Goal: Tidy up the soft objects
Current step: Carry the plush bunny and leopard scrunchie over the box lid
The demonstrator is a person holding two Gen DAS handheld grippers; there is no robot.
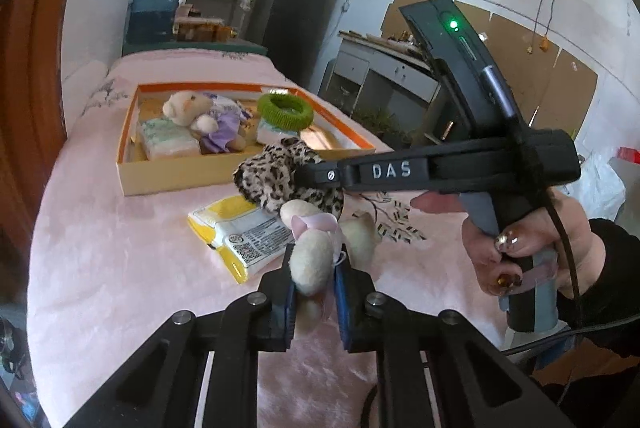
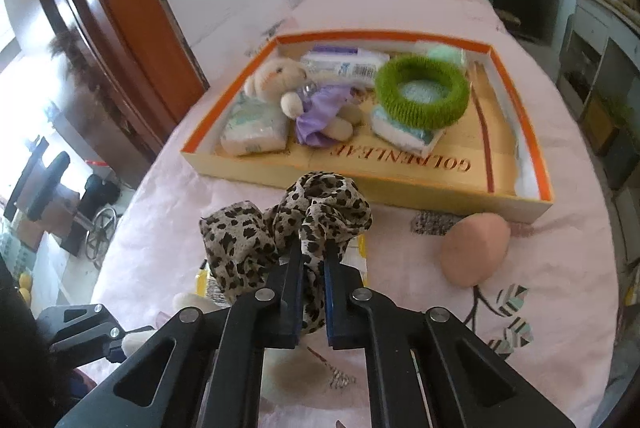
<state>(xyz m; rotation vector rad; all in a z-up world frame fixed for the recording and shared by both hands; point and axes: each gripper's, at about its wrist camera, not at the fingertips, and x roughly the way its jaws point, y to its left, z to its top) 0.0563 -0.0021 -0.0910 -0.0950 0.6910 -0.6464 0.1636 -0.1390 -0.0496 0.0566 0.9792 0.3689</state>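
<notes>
My left gripper (image 1: 314,290) is clamped on a cream plush toy (image 1: 312,264), its long axis pointing away from me; my right gripper (image 2: 312,268) pinches a leopard scrunchie (image 2: 280,228) above the pink bedspread (image 2: 400,348). One orange-rimmed box (image 2: 520,196) holds one bear (image 2: 280,84), one green ring (image 2: 422,90)

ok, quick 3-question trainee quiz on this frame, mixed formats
1. True or false: the green ring lies inside the orange-rimmed box.
2. What is the right gripper shut on? A) pink sponge B) leopard-print scrunchie C) tissue pack
3. Fill in: the left gripper is shut on a cream plush ____.

Key: 1 true. 2 B, the leopard-print scrunchie. 3 toy.
</notes>
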